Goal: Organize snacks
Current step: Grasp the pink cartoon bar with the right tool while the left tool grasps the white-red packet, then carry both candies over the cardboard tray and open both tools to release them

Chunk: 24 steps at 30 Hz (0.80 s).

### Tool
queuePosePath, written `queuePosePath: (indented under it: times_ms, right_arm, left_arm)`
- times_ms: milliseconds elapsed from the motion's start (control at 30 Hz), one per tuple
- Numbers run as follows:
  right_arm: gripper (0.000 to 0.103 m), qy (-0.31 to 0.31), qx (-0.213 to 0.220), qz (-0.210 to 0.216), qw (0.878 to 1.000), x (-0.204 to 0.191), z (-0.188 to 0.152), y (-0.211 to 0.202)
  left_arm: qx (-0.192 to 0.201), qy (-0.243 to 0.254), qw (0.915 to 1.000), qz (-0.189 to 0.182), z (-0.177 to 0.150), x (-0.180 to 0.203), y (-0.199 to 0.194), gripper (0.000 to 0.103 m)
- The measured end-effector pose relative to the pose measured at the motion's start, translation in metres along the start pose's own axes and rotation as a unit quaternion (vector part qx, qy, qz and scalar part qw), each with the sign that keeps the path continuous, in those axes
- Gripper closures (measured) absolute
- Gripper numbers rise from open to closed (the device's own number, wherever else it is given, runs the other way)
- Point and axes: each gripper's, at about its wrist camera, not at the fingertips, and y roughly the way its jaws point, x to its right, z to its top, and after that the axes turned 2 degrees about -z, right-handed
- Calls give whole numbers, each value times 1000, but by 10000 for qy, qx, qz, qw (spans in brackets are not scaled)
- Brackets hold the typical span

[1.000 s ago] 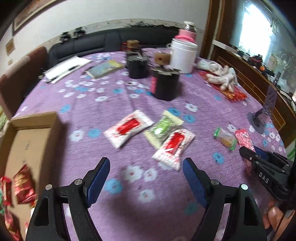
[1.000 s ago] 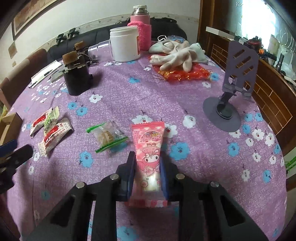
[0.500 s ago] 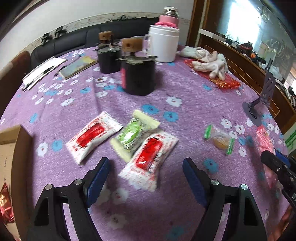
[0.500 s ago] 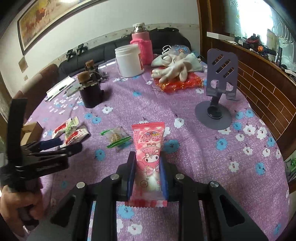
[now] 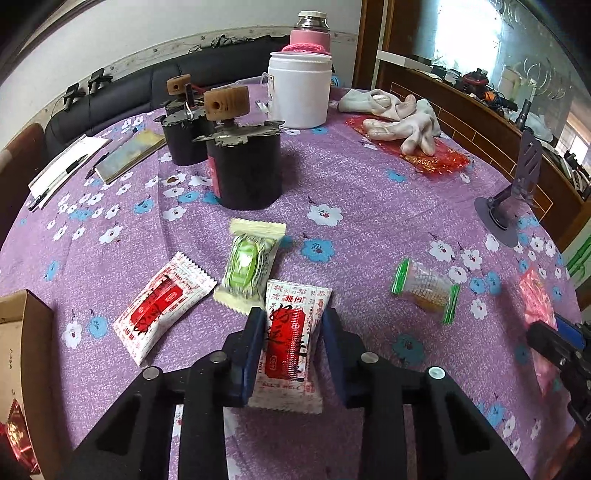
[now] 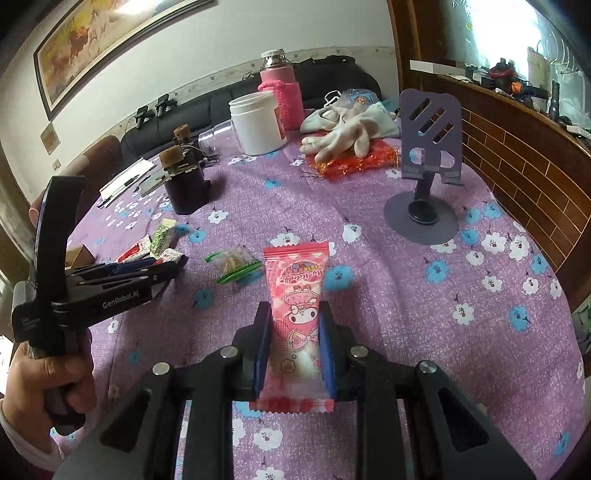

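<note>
My left gripper is shut on a red-and-white snack packet on the purple tablecloth. A second red-and-white packet lies to its left and a green-and-white packet just beyond it. A clear green-ended snack bag lies to the right. My right gripper is shut on a pink cartoon snack packet and holds it above the table. The left gripper also shows in the right wrist view. A cardboard box with red packets stands at the left edge.
Two black tins with cork tops stand behind the packets. A white tub, a pink flask, white gloves on a red bag and a purple phone stand sit further back. Papers and a pen lie at far left.
My left gripper moved forward from the box and closed on the nearest red-and-white packet. My right gripper lifted the pink packet off the table.
</note>
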Motion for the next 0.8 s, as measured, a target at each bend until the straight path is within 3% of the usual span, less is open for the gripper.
queuePosePath:
  times_ms: [167, 467, 633, 800]
  right_arm:
    - [80, -40, 66, 89, 9999, -4, -1, -6]
    - [80, -217, 192, 402, 9988, -23, -10, -25]
    - [80, -669, 191, 537, 9961, -58, -20, -36]
    - [80, -1286, 214, 510, 9902, -109, -28, -43]
  left_arm:
    - [80, -223, 9996, -169, -11, -9, -11, 80]
    - [523, -601, 9964, -279, -45, -27, -72, 81]
    - [787, -795, 9937, 93, -70, -40, -115, 81]
    - [992, -1039, 9870, 713, -94, -63, -151, 81]
